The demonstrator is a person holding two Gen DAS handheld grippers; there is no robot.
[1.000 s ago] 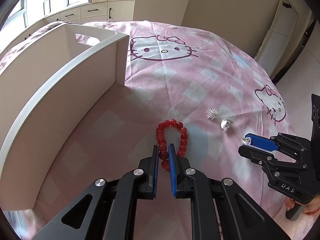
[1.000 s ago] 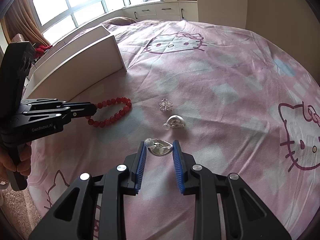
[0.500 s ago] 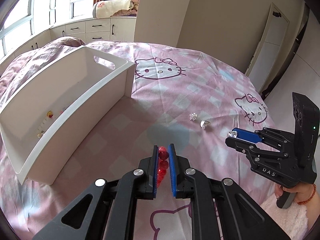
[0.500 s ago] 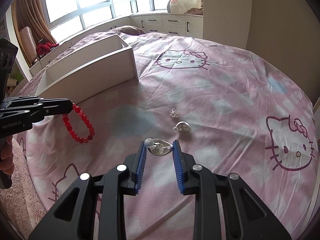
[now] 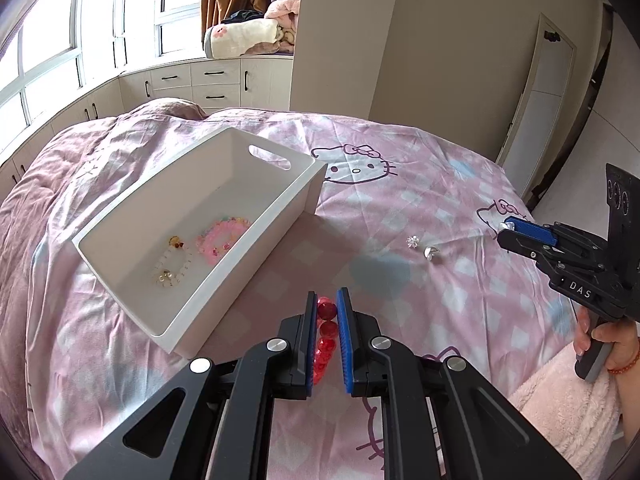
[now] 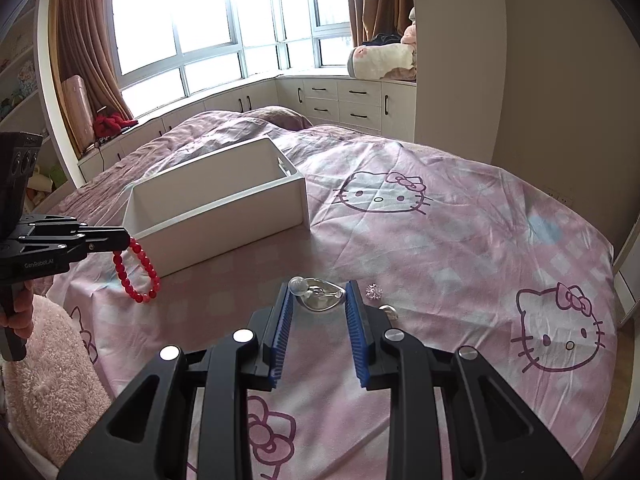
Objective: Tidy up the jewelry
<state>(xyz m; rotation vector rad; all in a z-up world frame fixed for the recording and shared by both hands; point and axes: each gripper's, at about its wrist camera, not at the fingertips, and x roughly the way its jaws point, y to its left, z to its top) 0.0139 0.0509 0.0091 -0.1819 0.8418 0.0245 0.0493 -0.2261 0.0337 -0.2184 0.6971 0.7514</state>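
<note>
My left tool (image 5: 326,312) clamps the red bracelet (image 6: 136,276), my right tool (image 6: 318,300) the silver piece (image 6: 320,298); two pieces (image 5: 412,241) ahead remain outside the white bin (image 5: 276,232).

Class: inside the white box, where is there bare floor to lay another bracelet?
The white box is bare at its handle-slot end. The near end is crowded: pink bracelet and pearl bracelet lie side by side there.

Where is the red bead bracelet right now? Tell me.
The red bead bracelet hangs clear of the bedspread, clamped in the left gripper, just in front of the white box's near wall.
</note>
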